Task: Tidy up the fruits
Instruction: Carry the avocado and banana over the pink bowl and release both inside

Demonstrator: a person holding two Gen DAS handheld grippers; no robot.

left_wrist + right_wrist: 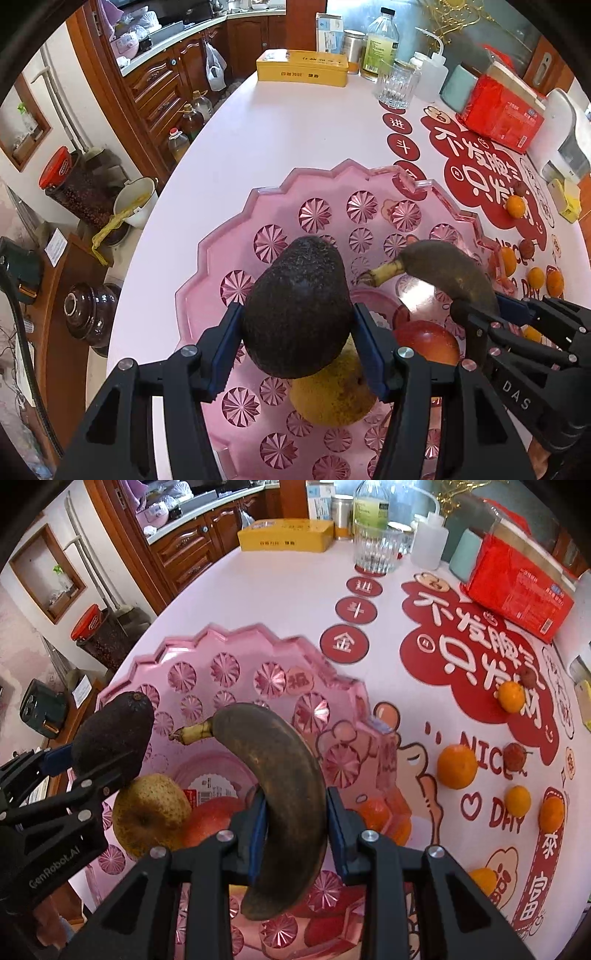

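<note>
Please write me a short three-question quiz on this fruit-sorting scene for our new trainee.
1. True or false: the left gripper is shut on the avocado.
2. Which fruit does the right gripper hold: A) pear, B) banana, C) apple?
3. Fill in: the pear and red apple lie in the pink ____.

Key:
1. True.
2. B, the banana.
3. Tray; several oranges are on the table outside it.

Left wrist view: looks steeply down, close over the pink tray [207, 254], facing the far counter clutter. Right wrist view: same heading, close, set further right. Shared: tray [122, 686], table decal [480, 642], yellow tin [302, 67].
</note>
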